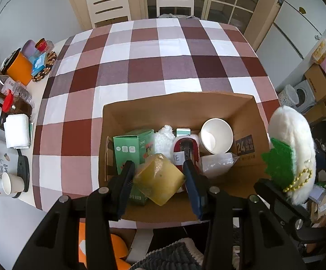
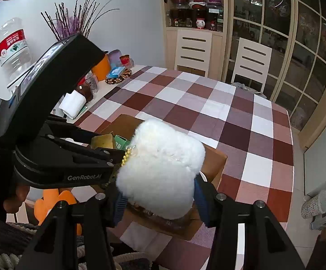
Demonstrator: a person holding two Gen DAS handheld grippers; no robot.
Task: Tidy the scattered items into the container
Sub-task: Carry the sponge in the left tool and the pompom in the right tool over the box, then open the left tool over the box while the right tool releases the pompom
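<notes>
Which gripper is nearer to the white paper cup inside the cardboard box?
Left. The left gripper holds a yellow sponge over the box, just short of the white paper cup. The right gripper holds a white fluffy pouch at the box's right edge, farther away.

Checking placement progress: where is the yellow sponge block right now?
In the left wrist view, the yellow sponge block sits clamped in the left gripper over the cardboard box, between the green carton and red slipper.

White fluffy pouch (image 2: 160,171) clamped in right gripper (image 2: 159,199), above cardboard box (image 2: 214,164), left gripper (image 2: 109,157) beside, checked tablecloth (image 2: 208,103)
</notes>
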